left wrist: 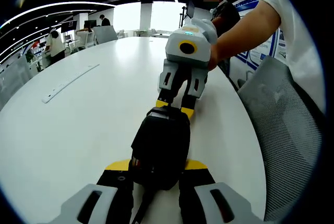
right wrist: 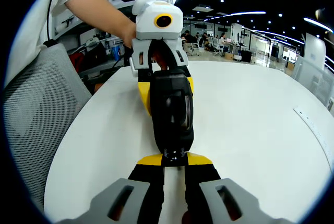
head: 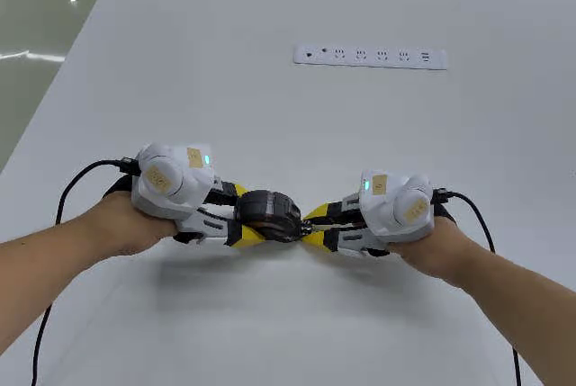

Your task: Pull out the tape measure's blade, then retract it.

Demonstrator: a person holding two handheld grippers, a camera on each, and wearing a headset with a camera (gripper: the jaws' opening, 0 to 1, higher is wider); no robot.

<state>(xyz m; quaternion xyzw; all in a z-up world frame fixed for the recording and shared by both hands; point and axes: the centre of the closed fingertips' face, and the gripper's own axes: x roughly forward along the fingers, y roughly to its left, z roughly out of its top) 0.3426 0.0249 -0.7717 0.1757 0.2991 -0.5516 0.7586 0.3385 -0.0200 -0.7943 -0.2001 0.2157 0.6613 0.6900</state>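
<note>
A broad white worktop (head: 270,314) with a rounded edge spreads across a bright open office. A grey mesh chair (left wrist: 292,130) stands just beside the worktop's edge. A long white power strip (head: 370,56) lies flat on the worktop, well apart from the work and farther from the person.

Near the person, two white handheld grippers point at each other, tip to tip, low over the worktop. The person's left hand (head: 121,222) grips one, the right hand (head: 432,246) the other.

The left claw (left wrist: 156,165), tipped in yellow, is closed around a black, rounded tape measure (head: 268,215), pressing its two flat sides. The tape measure sits between the two grippers, just above the worktop.

The right claw (right wrist: 174,158) is pinched narrow on the small metal end hook (right wrist: 174,154) of the blade, right at the case mouth. The blade is hardly drawn out.
</note>
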